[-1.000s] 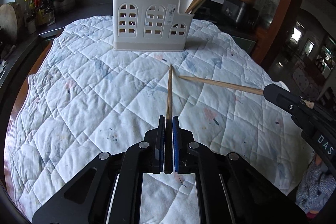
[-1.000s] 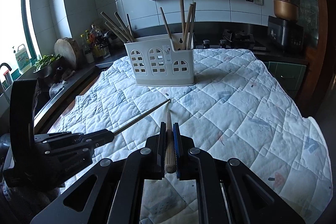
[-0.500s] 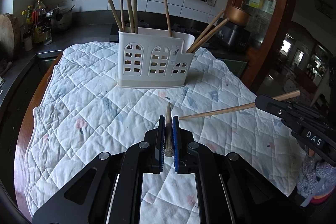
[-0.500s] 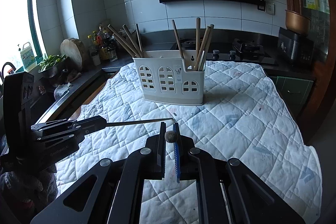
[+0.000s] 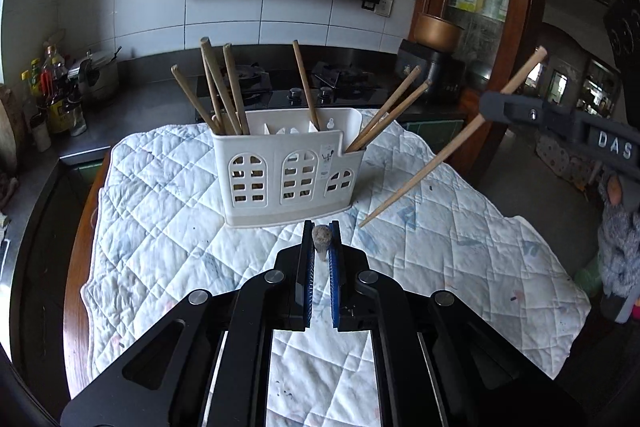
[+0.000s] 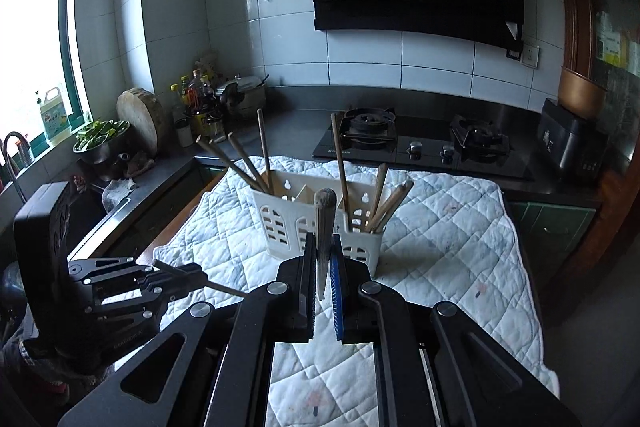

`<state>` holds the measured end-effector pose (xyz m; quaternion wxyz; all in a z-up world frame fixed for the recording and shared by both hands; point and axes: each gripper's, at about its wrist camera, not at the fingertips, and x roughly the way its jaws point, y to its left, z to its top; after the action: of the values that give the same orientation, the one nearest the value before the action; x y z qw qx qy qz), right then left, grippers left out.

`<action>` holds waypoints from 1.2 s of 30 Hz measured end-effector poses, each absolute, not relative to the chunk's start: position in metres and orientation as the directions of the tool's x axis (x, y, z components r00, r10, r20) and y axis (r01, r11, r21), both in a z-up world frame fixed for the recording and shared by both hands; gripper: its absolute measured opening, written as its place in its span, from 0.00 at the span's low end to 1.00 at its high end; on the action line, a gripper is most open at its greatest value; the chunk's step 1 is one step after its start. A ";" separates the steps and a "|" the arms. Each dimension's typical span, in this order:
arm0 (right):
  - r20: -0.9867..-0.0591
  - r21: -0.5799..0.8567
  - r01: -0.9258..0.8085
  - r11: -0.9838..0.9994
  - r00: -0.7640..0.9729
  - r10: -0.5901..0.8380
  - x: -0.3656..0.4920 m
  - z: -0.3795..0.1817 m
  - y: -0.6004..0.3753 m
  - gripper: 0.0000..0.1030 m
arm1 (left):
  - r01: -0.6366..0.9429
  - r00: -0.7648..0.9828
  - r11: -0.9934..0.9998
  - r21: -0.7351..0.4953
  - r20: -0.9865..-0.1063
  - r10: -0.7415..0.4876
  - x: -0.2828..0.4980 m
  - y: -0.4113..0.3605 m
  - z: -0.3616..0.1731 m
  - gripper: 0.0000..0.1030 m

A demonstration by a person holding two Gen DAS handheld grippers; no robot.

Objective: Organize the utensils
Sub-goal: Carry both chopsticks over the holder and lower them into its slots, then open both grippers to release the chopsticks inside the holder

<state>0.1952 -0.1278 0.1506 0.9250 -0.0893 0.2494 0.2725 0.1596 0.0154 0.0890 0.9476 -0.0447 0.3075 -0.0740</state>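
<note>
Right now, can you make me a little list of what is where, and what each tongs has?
holder: white caddy standing on the quilted cloth
in holder: wooden chopsticks leaning out of its compartments
left tongs: shut on one chopstick, seen end-on
right tongs: shut on another chopstick, held slanted above the cloth
behind: gas stove on the counter

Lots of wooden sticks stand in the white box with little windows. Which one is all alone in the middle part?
The thin wooden chopstick leaning alone in the middle compartment of the white plastic holder. The others cluster at the left end or lean out at the right end.
</note>
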 end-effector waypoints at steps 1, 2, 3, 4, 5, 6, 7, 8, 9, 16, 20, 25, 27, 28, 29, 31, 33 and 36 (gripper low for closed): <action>-0.504 -0.033 -0.545 0.838 0.733 0.457 0.200 0.159 -0.127 0.06 | 0.117 0.800 0.985 -0.123 -0.577 -0.167 0.162 0.015 0.093 0.05; -0.496 -0.038 -0.541 0.840 0.740 0.455 0.204 0.168 -0.127 0.06 | 0.119 0.800 0.986 -0.118 -0.577 -0.166 0.164 0.016 0.096 0.05; -0.490 -0.043 -0.540 0.841 0.745 0.453 0.207 0.177 -0.126 0.06 | 0.121 0.801 0.986 -0.111 -0.577 -0.163 0.167 0.016 0.100 0.05; -0.485 -0.042 -0.538 0.842 0.747 0.454 0.212 0.185 -0.125 0.06 | 0.122 0.801 0.987 -0.108 -0.576 -0.162 0.170 0.017 0.105 0.05; -0.481 -0.041 -0.535 0.844 0.751 0.452 0.217 0.192 -0.124 0.06 | 0.126 0.802 0.986 -0.109 -0.574 -0.166 0.172 0.018 0.110 0.05; -0.475 -0.048 -0.527 0.849 0.759 0.445 0.222 0.199 -0.123 0.06 | 0.127 0.805 0.986 -0.108 -0.569 -0.166 0.174 0.019 0.115 0.05; -0.471 -0.055 -0.519 0.853 0.767 0.437 0.227 0.205 -0.120 0.06 | 0.127 0.811 0.986 -0.105 -0.562 -0.164 0.176 0.020 0.121 0.05; -0.469 -0.054 -0.517 0.855 0.769 0.435 0.232 0.209 -0.119 0.06 | 0.130 0.816 0.986 -0.102 -0.554 -0.165 0.178 0.020 0.128 0.05; -0.469 -0.051 -0.511 0.858 0.771 0.431 0.238 0.212 -0.118 0.06 | 0.132 0.822 0.986 -0.100 -0.544 -0.165 0.179 0.020 0.136 0.05; -0.502 -0.083 -0.481 0.873 0.777 0.380 0.271 0.210 -0.103 0.06 | 0.138 0.878 0.988 -0.070 -0.453 -0.155 0.188 0.020 0.191 0.05; -0.529 -0.086 -0.480 0.873 0.765 0.368 0.284 0.197 -0.097 0.06 | 0.126 0.905 0.989 -0.076 -0.401 -0.146 0.199 0.023 0.218 0.05; -0.553 -0.090 -0.488 0.868 0.749 0.364 0.294 0.182 -0.093 0.06 | 0.092 0.928 0.993 -0.067 -0.356 -0.110 0.218 0.027 0.238 0.05; -0.561 -0.090 -0.492 0.866 0.743 0.364 0.297 0.178 -0.091 0.06 | 0.074 0.931 0.995 -0.068 -0.353 -0.094 0.228 0.029 0.240 0.05; -0.564 -0.091 -0.495 0.864 0.741 0.364 0.298 0.176 -0.090 0.06 | 0.066 0.930 0.995 -0.069 -0.356 -0.086 0.232 0.031 0.240 0.05; -0.567 -0.091 -0.496 0.863 0.738 0.365 0.299 0.174 -0.090 0.06 | 0.059 0.930 0.996 -0.070 -0.360 -0.081 0.237 0.032 0.239 0.05; -0.571 -0.095 -0.501 0.860 0.735 0.366 0.301 0.171 -0.089 0.06 | 0.039 0.927 0.997 -0.059 -0.369 -0.059 0.245 0.033 0.235 0.05; -0.576 -0.093 -0.505 0.858 0.731 0.367 0.303 0.168 -0.088 0.06 | 0.025 0.922 0.998 -0.049 -0.386 -0.042 0.253 0.035 0.228 0.05; -0.583 -0.094 -0.507 0.857 0.726 0.365 0.306 0.164 -0.086 0.06 | 0.009 0.910 0.998 -0.056 -0.413 -0.031 0.262 0.040 0.219 0.05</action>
<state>0.3055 -0.0860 0.1639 0.9205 -0.1245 0.2846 0.2369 0.2618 0.0402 0.2195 0.9769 -0.0263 0.2117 -0.0103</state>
